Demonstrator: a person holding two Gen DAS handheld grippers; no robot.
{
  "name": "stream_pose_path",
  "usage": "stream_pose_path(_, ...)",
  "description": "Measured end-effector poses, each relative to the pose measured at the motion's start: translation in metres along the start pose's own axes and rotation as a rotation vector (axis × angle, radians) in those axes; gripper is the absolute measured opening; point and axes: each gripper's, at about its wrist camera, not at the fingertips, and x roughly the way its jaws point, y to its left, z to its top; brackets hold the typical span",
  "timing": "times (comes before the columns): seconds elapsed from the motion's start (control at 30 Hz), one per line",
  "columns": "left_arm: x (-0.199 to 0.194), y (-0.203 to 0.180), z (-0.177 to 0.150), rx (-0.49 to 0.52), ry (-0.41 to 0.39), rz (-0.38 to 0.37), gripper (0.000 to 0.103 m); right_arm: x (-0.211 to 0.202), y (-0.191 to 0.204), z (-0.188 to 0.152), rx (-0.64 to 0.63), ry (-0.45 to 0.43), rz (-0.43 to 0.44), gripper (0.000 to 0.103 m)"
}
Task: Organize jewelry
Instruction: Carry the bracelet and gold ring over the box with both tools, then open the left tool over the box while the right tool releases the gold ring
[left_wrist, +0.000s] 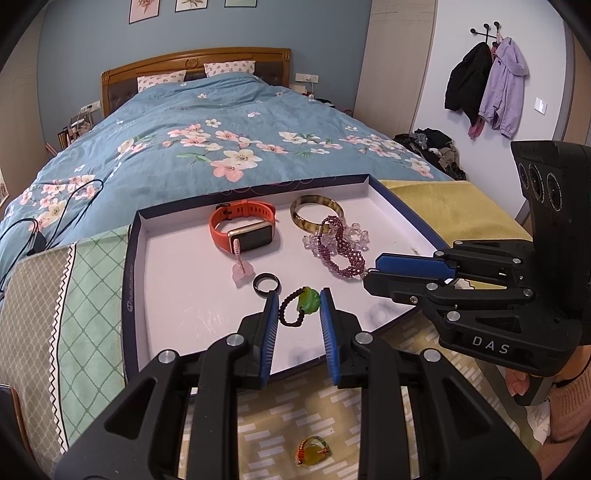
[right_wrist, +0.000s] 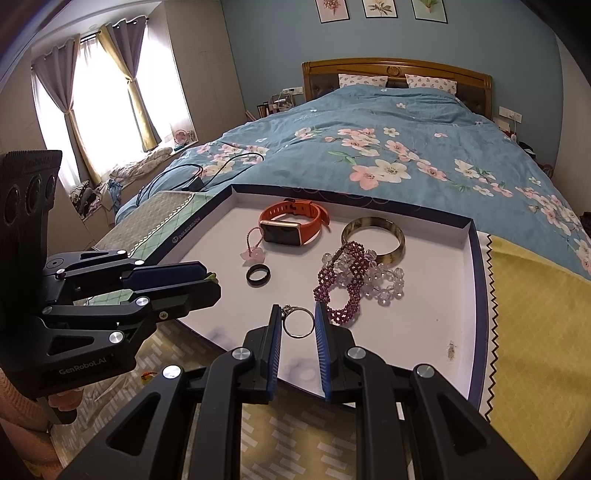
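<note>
The right tongs (left_wrist: 369, 275) carry the white letters "DAS" on the black body, low on the side below the blue pads. The left tongs (right_wrist: 212, 282) carry "GenRobot.AI" in pale print on the black body's lower edge. The tray wall (right_wrist: 184, 230) bears small print, too small to read.

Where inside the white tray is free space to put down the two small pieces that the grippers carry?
The tray is bare along its right wall, right of the purple bead bracelet, and in its near-left corner, left of the black ring. It is crowded in the far middle, around the orange watch, the bangle and the clear beads.
</note>
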Motion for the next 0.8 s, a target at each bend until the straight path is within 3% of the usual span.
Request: stream_pose_path(0.8, 0.029, 0.014, -0.001, -0.063, 0.06, 0.025, 0.023, 0.021, -0.005, 0.003, 0.018, 0.049, -0.047, 0.016)
